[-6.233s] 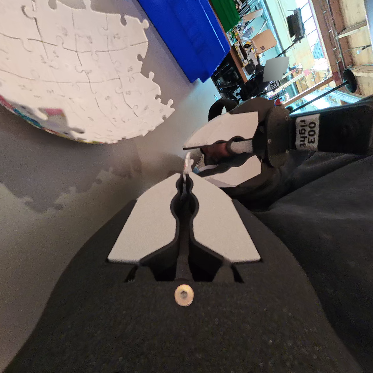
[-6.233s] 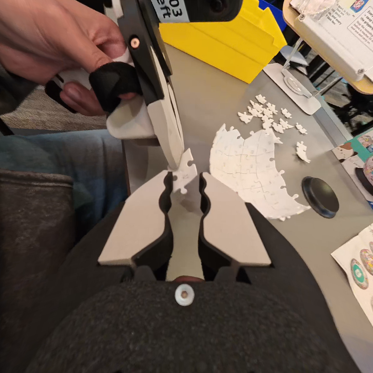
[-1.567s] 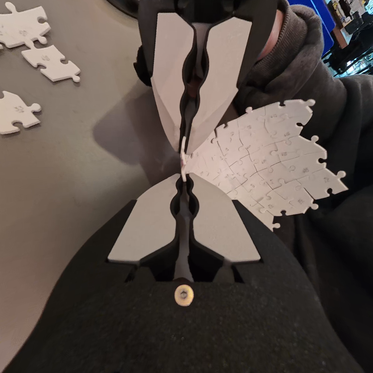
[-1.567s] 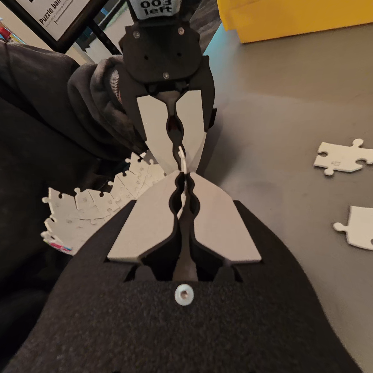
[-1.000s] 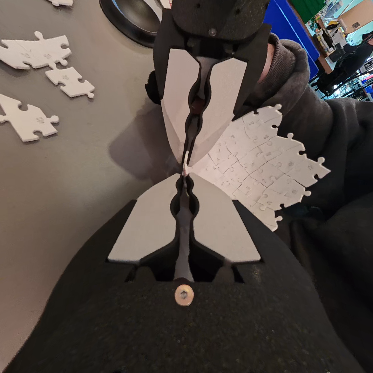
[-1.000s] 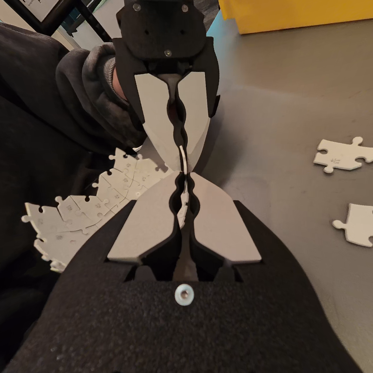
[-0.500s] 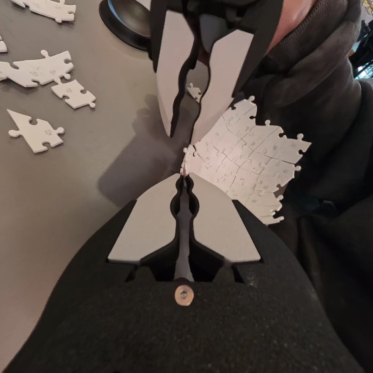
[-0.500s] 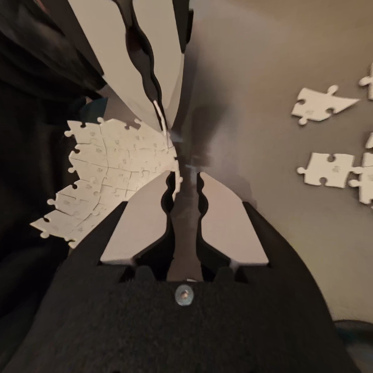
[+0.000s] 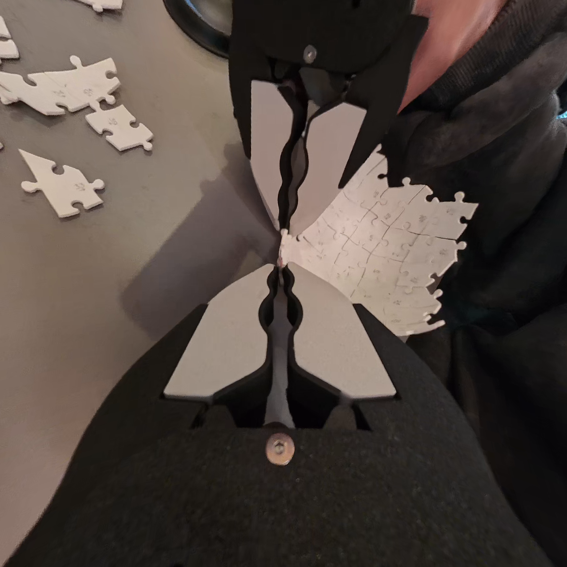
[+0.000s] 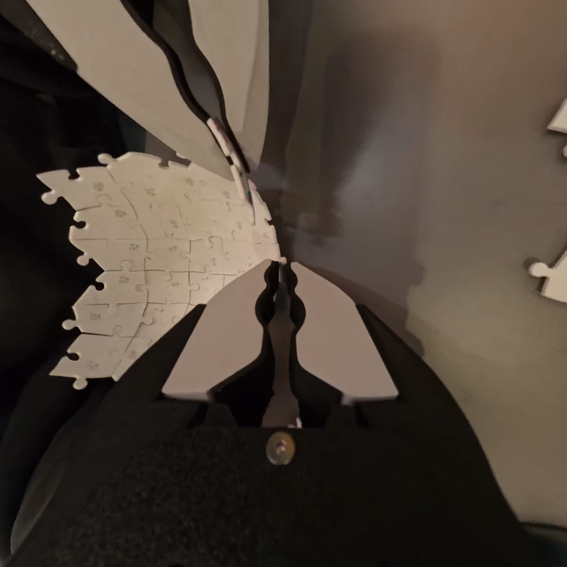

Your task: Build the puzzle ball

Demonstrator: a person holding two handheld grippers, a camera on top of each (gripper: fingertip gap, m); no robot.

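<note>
A curved white section of joined puzzle pieces [image 9: 383, 245] hangs in the air over a dark lap, its blank inner side facing me. My left gripper [image 9: 280, 270] is shut on the section's left edge. My right gripper [image 9: 285, 227] faces it from above, tips closed on the same edge just beyond. In the right wrist view the section [image 10: 153, 245] lies to the left. My right gripper [image 10: 280, 266] is shut on its rim there. The left gripper [image 10: 242, 167] pinches the rim higher up, where a coloured outer face shows edge-on.
Loose white puzzle pieces [image 9: 119, 129] [image 9: 61, 184] lie on the grey table [image 9: 92, 291] at the left, and more [image 10: 549, 282] show at the right. A black ring stand [image 9: 196, 30] sits at the top. A dark sleeve [image 9: 491, 122] fills the right.
Half a second ago my right gripper was open beside the section's edge; now it has closed on that edge. The left gripper has kept its hold throughout.
</note>
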